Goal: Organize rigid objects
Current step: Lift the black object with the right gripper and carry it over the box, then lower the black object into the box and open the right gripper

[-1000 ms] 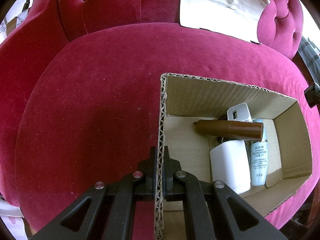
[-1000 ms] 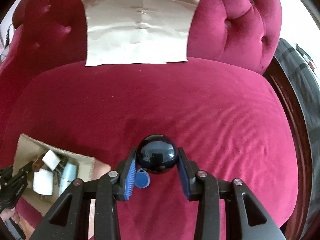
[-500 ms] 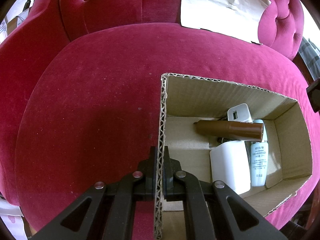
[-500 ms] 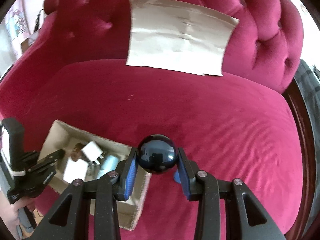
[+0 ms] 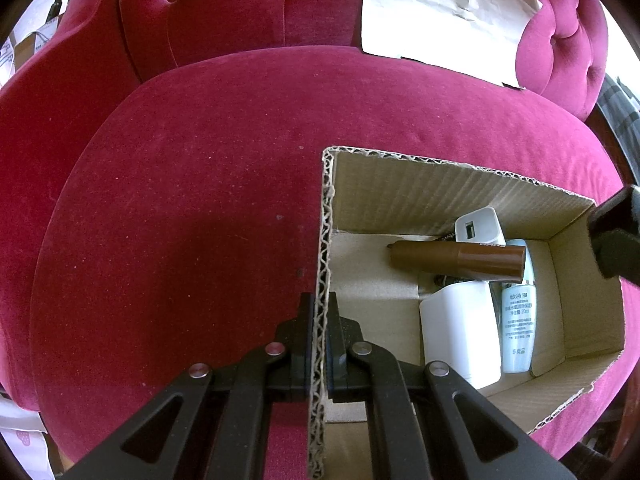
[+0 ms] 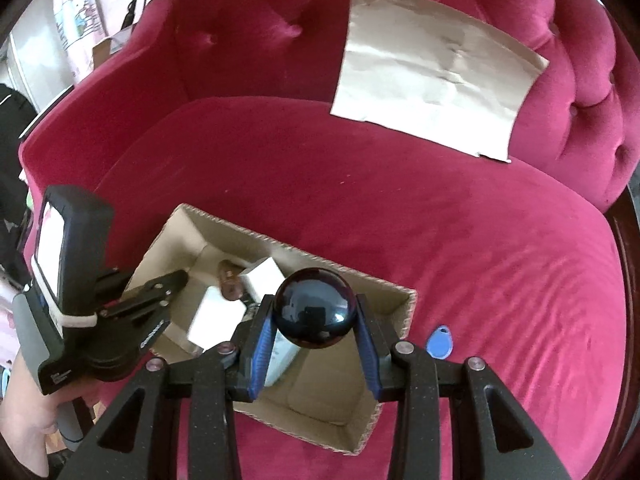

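An open cardboard box (image 5: 448, 192) (image 6: 392, 304) lies on a crimson velvet seat. My left gripper (image 5: 320, 320) is shut on the box's left wall, one finger on each side of the corrugated edge. Inside lie a brown tube (image 5: 460, 258), a white block (image 5: 460, 332), a white charger (image 5: 478, 226) and a pale blue bottle (image 5: 518, 320). My right gripper (image 6: 314, 316) is shut on a glossy black ball (image 6: 314, 312) and hangs over the box's near part. A blue key fob (image 6: 440, 342) rests on the seat right of the box.
A creased sheet of brown paper (image 6: 432, 84) (image 5: 444, 12) leans on the tufted backrest. The person's hand (image 6: 24, 428) holds the left gripper's handle at the seat's left edge. Dark wooden trim borders the seat on the right.
The right gripper carried the black ball leftward from the seat beside the key fob to above the box. The left gripper and box stayed put.
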Demonstrator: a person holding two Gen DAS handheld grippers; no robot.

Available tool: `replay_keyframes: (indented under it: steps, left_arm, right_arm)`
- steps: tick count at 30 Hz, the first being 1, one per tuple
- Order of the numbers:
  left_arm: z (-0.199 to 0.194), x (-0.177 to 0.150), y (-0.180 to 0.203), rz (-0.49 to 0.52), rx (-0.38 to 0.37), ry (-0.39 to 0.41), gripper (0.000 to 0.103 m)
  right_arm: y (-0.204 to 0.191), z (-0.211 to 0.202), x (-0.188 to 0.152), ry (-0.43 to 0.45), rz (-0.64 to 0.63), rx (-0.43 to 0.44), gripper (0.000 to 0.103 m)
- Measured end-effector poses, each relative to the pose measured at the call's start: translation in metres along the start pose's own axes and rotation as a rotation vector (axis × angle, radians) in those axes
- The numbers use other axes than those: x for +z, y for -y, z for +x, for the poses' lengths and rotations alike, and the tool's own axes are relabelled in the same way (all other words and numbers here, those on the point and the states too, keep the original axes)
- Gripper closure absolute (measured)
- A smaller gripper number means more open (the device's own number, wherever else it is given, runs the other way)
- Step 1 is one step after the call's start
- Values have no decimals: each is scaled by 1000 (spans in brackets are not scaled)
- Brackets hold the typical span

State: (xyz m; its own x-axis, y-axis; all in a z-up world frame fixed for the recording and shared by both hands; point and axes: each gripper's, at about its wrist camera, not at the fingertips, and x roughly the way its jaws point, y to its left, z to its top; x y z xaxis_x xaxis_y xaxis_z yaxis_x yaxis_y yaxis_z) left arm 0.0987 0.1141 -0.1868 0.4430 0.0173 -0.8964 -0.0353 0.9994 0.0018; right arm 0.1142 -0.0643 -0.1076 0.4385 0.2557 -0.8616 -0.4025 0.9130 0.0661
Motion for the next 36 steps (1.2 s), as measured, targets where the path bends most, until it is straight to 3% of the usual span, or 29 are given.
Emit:
replay_keyframes:
  steps: [14, 26, 28, 29, 31, 36]
  left_arm:
    - [0, 1, -1, -1, 0, 0, 99]
    - [0, 2, -2, -2, -1, 0, 99]
    - [0, 2, -2, -3, -1, 0, 99]
    - [0, 2, -3, -3, -1, 0, 99]
    - [1, 2, -3, -3, 0, 0, 99]
    - [0, 1, -1, -1, 3, 2, 99]
  right_arm:
    - [-29, 29, -12, -73, -38, 65, 63]
    - [-31, 25, -11, -72, -47, 86, 61]
    - [-31, 22, -11, -52, -50, 63, 44]
    - [-31, 21, -11, -43, -53, 54, 29]
    - [-31, 18, -11, -25, -61, 26, 14]
    - [-32, 19, -13, -31, -75, -10, 0]
